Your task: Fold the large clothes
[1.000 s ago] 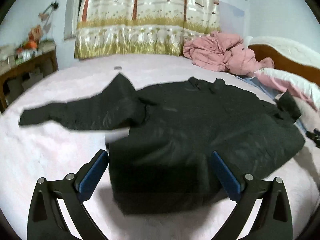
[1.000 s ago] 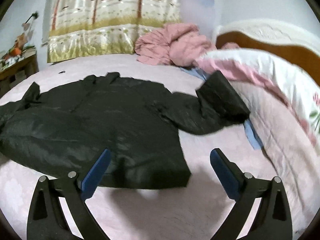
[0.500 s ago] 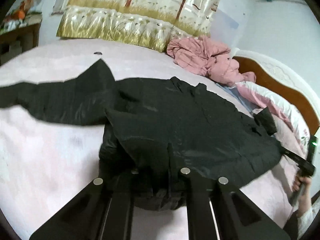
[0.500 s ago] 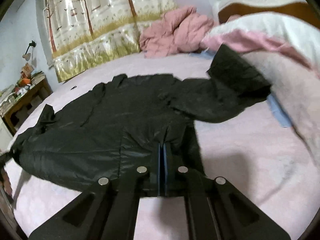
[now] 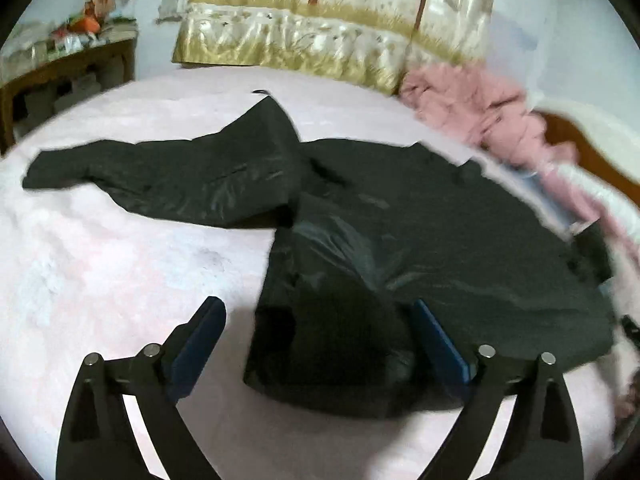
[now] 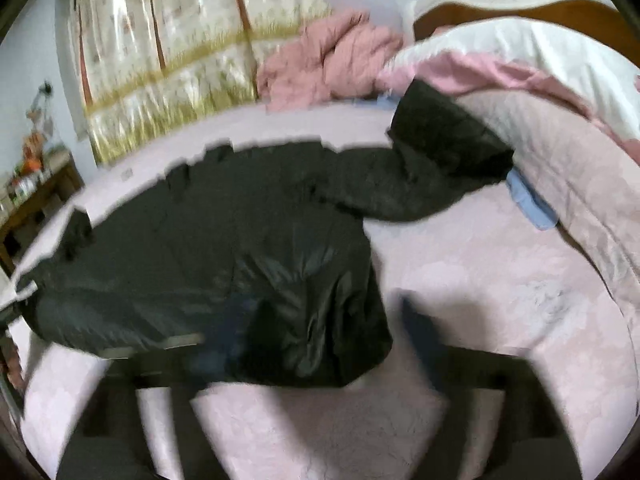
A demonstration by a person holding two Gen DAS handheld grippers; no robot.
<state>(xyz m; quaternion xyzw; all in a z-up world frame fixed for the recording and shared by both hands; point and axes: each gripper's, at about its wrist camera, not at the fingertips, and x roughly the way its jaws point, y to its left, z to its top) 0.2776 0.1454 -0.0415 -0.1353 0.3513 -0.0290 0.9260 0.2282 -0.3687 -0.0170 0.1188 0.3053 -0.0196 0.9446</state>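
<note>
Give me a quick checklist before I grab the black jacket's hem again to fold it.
1. Left tongs open: ok.
2. Right tongs open: ok, though the view is blurred.
3. Black jacket released, lying on the bed: ok.
4. Hem flat: not ok, bunched near the left tongs.
5. Sleeves: left sleeve spread flat, ok; right sleeve leans on the quilt, not ok.
6. Right view steady: not ok.

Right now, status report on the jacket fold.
Both grippers open: left gripper, right gripper. Black jacket flat on bed, unfolded. Pink blanket beyond, clear.
</note>
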